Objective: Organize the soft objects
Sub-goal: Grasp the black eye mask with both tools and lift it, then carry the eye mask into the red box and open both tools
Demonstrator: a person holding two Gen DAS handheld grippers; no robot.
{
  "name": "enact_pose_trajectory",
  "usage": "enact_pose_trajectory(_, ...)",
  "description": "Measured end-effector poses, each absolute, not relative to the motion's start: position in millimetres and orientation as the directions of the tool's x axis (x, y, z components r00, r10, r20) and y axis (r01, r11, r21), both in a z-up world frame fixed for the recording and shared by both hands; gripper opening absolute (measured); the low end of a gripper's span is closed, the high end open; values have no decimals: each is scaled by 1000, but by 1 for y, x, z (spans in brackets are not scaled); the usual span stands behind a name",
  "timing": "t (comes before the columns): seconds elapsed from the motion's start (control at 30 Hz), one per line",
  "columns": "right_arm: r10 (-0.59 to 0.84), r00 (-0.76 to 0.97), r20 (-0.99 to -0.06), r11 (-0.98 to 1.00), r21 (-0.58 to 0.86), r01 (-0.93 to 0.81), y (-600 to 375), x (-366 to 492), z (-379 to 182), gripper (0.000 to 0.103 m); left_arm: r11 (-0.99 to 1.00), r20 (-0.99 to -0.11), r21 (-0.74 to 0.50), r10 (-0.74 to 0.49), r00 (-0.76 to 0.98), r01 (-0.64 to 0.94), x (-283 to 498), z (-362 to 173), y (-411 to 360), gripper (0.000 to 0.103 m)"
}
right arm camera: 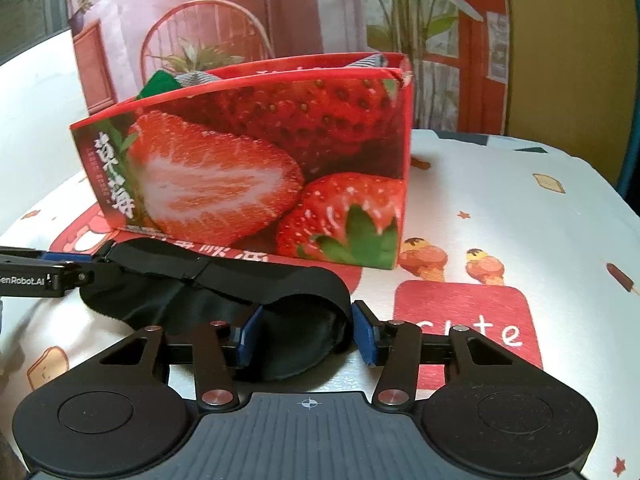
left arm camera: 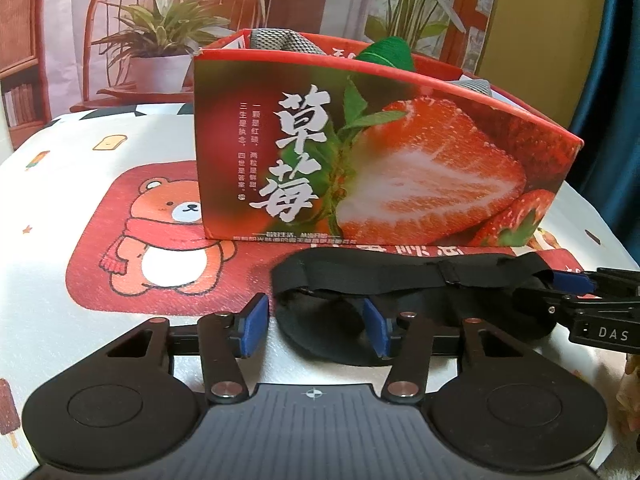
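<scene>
Two claws, left claw (left arm camera: 316,322) and right claw (right arm camera: 305,330), astride black eye mask (left arm camera: 400,276) ends

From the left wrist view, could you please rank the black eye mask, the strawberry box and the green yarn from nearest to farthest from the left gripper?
1. Eye mask, lying at the left gripper.
2. Strawberry box, behind the mask.
3. Green yarn, inside the box, at its top.

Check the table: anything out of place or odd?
One item: a black eye mask lies on the tablecloth in front of the strawberry box, strap twisted over it, while grey cloth and green yarn already sit inside. Left gripper and right gripper straddle its ends.
</scene>
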State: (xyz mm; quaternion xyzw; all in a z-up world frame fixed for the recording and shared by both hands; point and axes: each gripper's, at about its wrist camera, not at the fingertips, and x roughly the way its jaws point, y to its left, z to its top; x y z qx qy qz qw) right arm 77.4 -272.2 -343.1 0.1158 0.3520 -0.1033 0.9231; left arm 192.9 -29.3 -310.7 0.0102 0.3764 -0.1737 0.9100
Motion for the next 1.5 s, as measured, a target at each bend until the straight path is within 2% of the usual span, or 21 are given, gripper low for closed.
enact_pose_trajectory(0.07, -99, 733, -673, 955, 142, 259, -271, 78, -343, 43, 939, -688, -110, -308, 658, 325, 190, -311, -29, 48)
enact_pose_trajectory(0.27, -98, 737, -669, 949, 161, 272, -273, 75, -343, 37, 947, -684, -130, -301, 665, 294, 186, -310, -19, 22)
enact_pose_trajectory(0.33, -102, 740, -665, 943, 172, 284, -275, 73, -343, 27, 949, -675, -130, -297, 675, 288, 183, -308, -15, 15)
enact_pose_trajectory(0.43, -112, 749, -653, 936, 183, 300, -278, 68, -342, 15, 948, -660, -123, -300, 689, 294, 177, -306, -13, 10)
enact_pose_trajectory(0.67, -147, 778, -611, 949, 134, 284, -266, 60, -332, 9, 943, -618, -123, -316, 720, 308, 167, -291, -7, 7)
enact_pose_trajectory(0.93, -134, 842, -523, 961, 137, 238, -258, 47, -294, 7, 940, -508, -119, -335, 794, 320, 150, -257, 3, 7)
enact_pose_trajectory(1.17, -123, 906, -405, 980, 92, 174, -255, 48, -244, 7, 933, -327, -40, -352, 877, 359, 131, -207, 3, 7)
enact_pose_trajectory(1.27, -117, 923, -368, 984, 84, 158, -260, 54, -224, 7, 927, -280, -21, -365, 888, 375, 136, -188, -5, 7)
enact_pose_trajectory(1.5, -137, 930, -341, 987, 29, 157, -277, 96, -194, 7, 922, -235, -30, -382, 893, 387, 180, -157, -27, 6)
